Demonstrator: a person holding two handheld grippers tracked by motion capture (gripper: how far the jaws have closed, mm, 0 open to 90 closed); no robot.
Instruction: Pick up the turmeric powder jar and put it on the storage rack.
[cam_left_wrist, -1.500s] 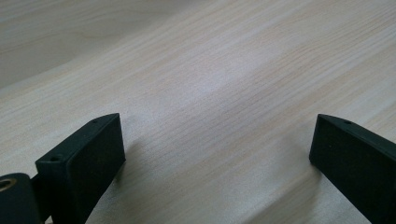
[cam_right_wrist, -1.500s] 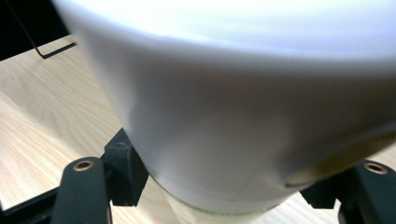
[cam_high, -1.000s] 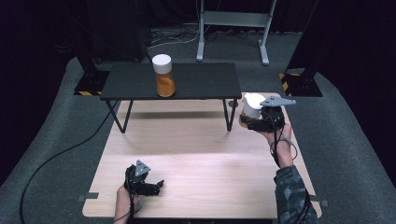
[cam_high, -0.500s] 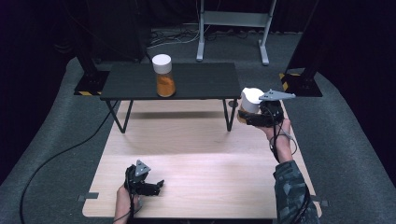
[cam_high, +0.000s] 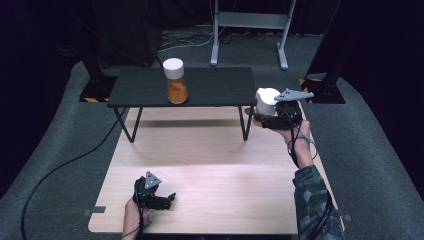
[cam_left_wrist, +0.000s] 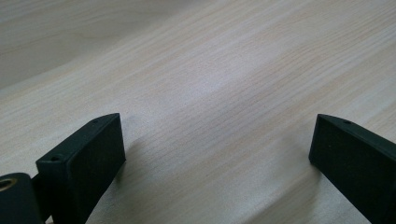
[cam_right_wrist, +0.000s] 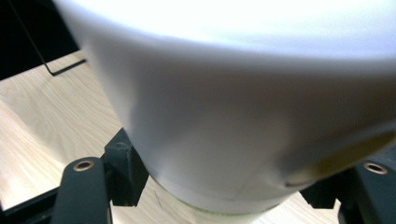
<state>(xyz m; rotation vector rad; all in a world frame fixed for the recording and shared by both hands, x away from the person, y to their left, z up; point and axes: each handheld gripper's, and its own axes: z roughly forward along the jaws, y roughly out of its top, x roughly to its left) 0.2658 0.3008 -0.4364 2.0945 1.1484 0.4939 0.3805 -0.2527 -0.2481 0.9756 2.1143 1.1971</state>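
My right gripper (cam_high: 264, 119) is shut on a jar with a white lid (cam_high: 267, 100), held in the air just off the right end of the low black table (cam_high: 210, 87). In the right gripper view the white lid (cam_right_wrist: 243, 93) looms close, with a black jaw pressed on each side of the jar below it. A second jar (cam_high: 174, 81), white-lidded and part full of orange stuff, stands upright on the black table, left of its middle. My left gripper (cam_high: 168, 197) rests low on the wooden tabletop (cam_high: 215, 165) near its front edge, open (cam_left_wrist: 215, 140), nothing between its jaws.
The black table stands on thin legs (cam_high: 244, 125) at the far end of the wooden tabletop. A grey metal stand (cam_high: 250, 30) and black posts with striped bases (cam_high: 97, 92) are behind it. A black cable (cam_high: 65, 165) runs over the grey floor at left.
My right gripper has lifted the jar a little higher beside the black table's right end. The left gripper has stayed put.
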